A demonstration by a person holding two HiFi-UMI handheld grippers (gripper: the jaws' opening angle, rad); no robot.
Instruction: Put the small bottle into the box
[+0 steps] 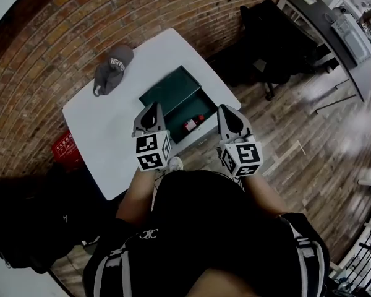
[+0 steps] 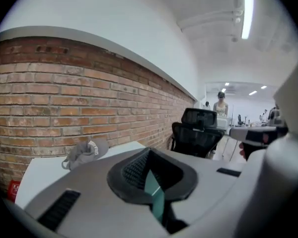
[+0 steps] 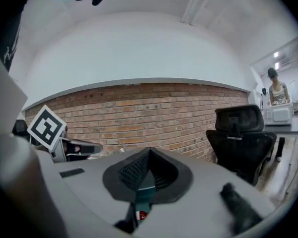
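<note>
In the head view a green box [image 1: 201, 98] lies open on the white table [image 1: 99, 129], its lid folded back toward the wall. A small bottle [image 1: 190, 125] with red on it rests inside the box near its front wall. My left gripper [image 1: 153, 107] hovers over the table just left of the box, jaws shut and empty. My right gripper [image 1: 226, 110] hangs off the box's right end, also shut with nothing in it. In the left gripper view a strip of the green box [image 2: 154, 195] shows below the closed jaws. The right gripper view shows the bottle's red [image 3: 142, 215] below its jaws.
A grey cap [image 1: 112, 68] lies at the table's far left corner. A red crate [image 1: 65, 148] sits on the floor left of the table, black bags [image 1: 25, 234] nearer me. A black office chair [image 1: 266, 39] stands right of the table. A brick wall runs behind.
</note>
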